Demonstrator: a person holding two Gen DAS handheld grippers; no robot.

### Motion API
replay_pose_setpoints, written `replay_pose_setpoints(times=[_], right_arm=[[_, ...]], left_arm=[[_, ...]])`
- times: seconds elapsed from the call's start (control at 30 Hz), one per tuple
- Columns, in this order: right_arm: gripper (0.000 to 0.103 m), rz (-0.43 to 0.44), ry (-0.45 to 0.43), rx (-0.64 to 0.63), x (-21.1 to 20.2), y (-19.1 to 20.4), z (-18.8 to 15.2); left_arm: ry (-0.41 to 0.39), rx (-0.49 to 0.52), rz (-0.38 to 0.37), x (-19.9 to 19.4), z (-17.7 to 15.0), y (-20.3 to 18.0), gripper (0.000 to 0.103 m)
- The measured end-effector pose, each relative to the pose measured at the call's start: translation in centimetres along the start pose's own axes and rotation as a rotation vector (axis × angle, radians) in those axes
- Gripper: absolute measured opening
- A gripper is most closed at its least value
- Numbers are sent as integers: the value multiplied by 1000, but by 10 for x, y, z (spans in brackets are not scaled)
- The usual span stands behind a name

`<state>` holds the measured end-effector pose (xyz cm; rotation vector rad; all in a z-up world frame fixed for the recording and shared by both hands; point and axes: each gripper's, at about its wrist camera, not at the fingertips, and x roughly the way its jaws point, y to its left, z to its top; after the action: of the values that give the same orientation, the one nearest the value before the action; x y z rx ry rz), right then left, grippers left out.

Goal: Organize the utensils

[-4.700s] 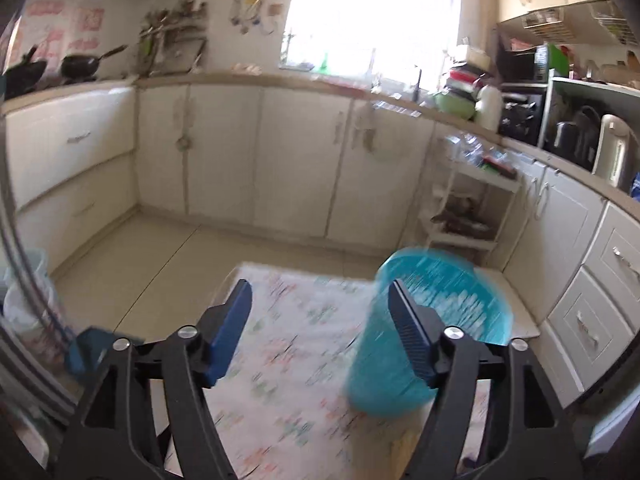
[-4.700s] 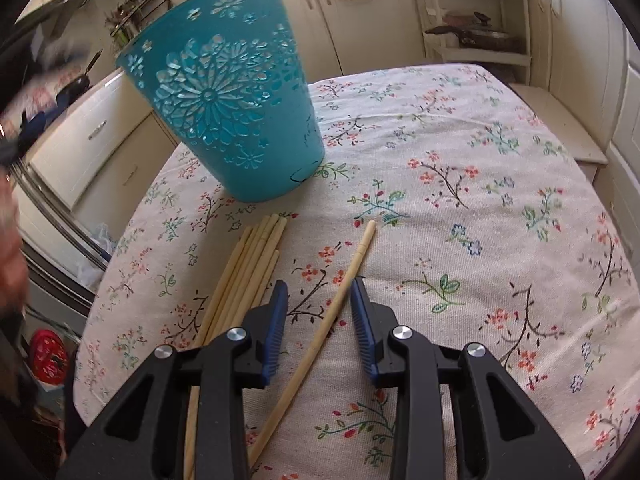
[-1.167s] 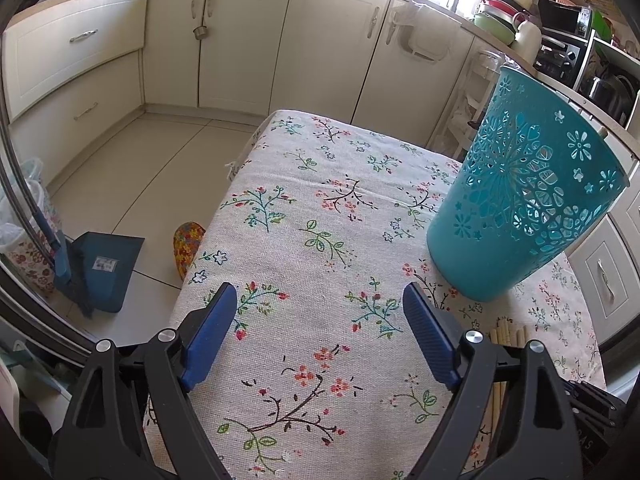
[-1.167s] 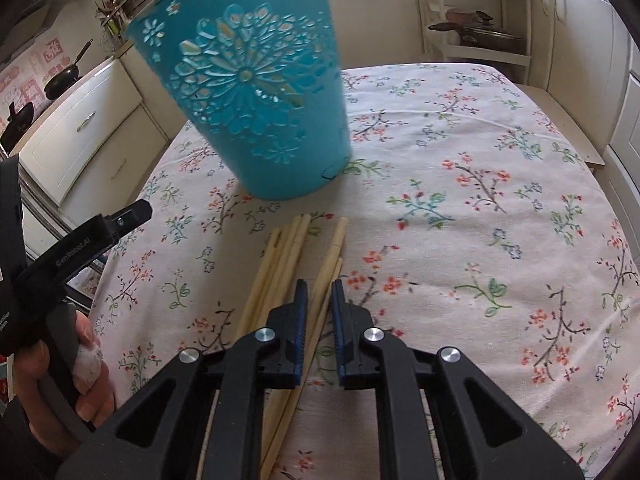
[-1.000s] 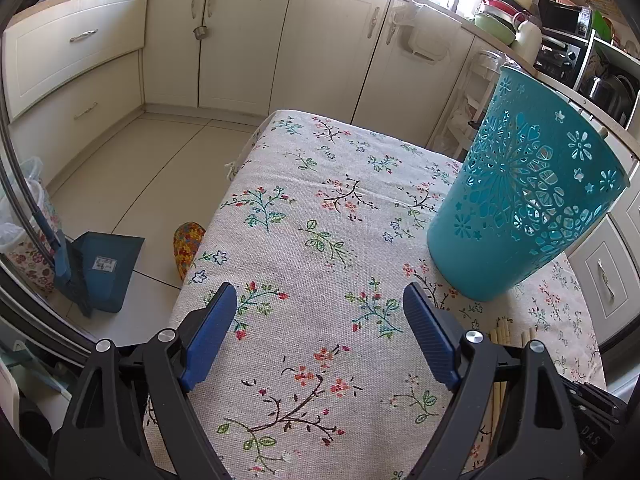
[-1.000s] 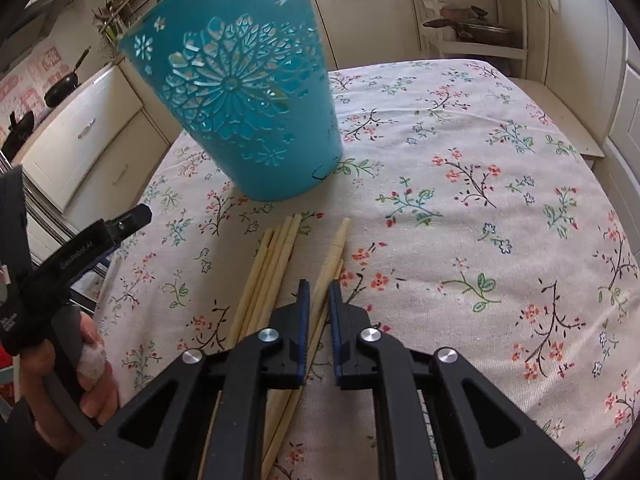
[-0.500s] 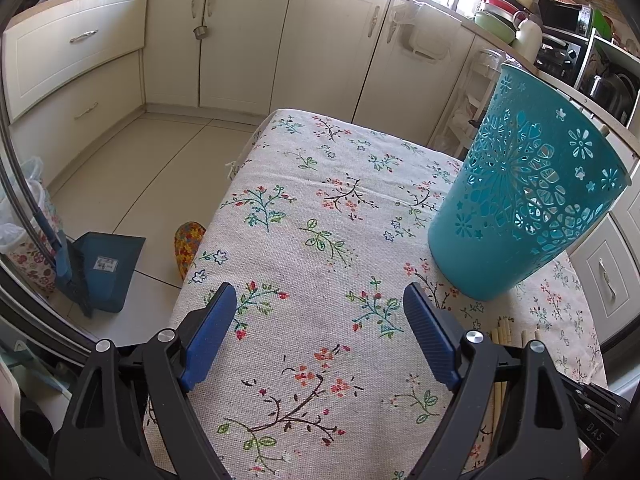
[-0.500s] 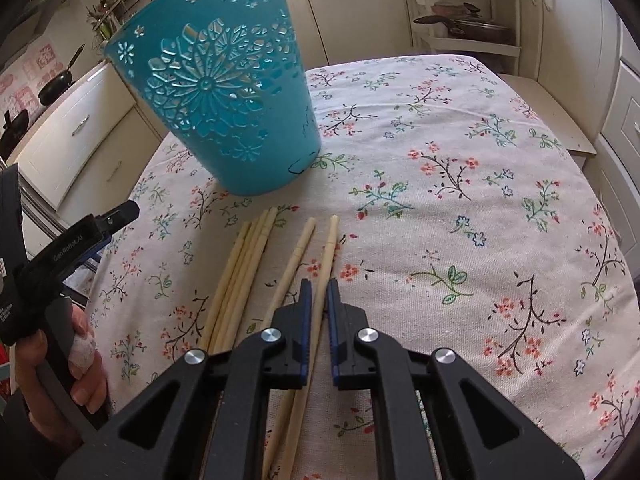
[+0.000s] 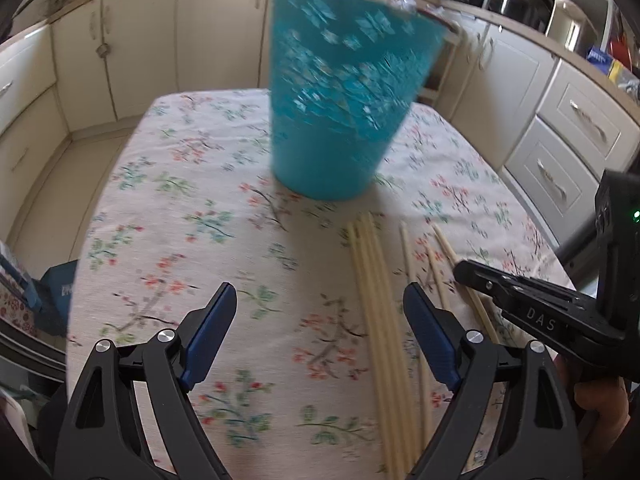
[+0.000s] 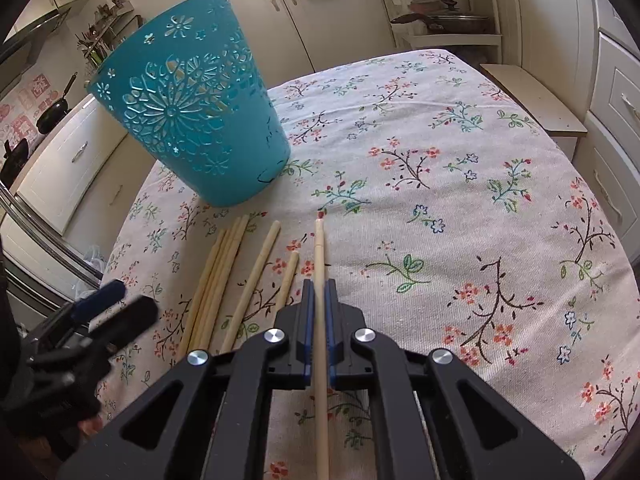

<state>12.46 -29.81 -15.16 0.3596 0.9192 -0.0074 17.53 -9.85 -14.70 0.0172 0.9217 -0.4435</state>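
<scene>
A teal cut-out basket (image 10: pixel 192 120) (image 9: pixel 340 96) stands upright on the flowered tablecloth (image 10: pixel 460 208). Several pale wooden chopsticks (image 10: pixel 224 276) (image 9: pixel 376 300) lie side by side in front of it. My right gripper (image 10: pixel 319 284) is shut on one chopstick (image 10: pixel 319 256), whose tip points toward the basket. My left gripper (image 9: pixel 320 312) is open with nothing between its fingers, hovering over the cloth just left of the chopstick bundle. In the left wrist view the right gripper (image 9: pixel 464 270) reaches in from the right edge. In the right wrist view the left gripper (image 10: pixel 112 304) shows blurred at lower left.
Cream kitchen cabinets (image 9: pixel 168 36) surround the table. A blue dustpan (image 9: pixel 56 292) stands on the floor to the left. An open shelf with pans (image 10: pixel 444 20) is behind the table, and a low wooden step (image 10: pixel 532 96) sits off its far right corner.
My left gripper swung right, bringing the chopsticks and the right gripper into its view. My right gripper closed fully on one chopstick and shifted it slightly right of the others.
</scene>
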Motion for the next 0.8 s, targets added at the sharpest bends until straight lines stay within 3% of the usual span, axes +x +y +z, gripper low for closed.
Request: replay_pose_setpoints(times=[0.07, 0.17, 0.23, 0.27, 0.4, 0.53, 0.8], right_arm=[[6, 11, -2, 6, 0, -2, 0], [6, 20, -8, 10, -1, -2, -1], [6, 28, -8, 15, -1, -4, -1], [6, 33, -7, 19, -1, -5, -1], [6, 45, -9, 27, -2, -6, -2], [6, 50, -8, 30, -3, -8, -2], [6, 37, -14, 17, -3, -5, -3]], left_arm=[[21, 4, -2, 5, 0, -6, 79], [53, 13, -10, 13, 0, -11, 65], [86, 2, -29, 21, 0, -11, 42], [88, -3, -29, 23, 0, -11, 39], [100, -9, -74, 27, 1, -13, 11], [99, -25, -88, 28, 1, -12, 1], [88, -66, -64, 22, 4, 7, 1]])
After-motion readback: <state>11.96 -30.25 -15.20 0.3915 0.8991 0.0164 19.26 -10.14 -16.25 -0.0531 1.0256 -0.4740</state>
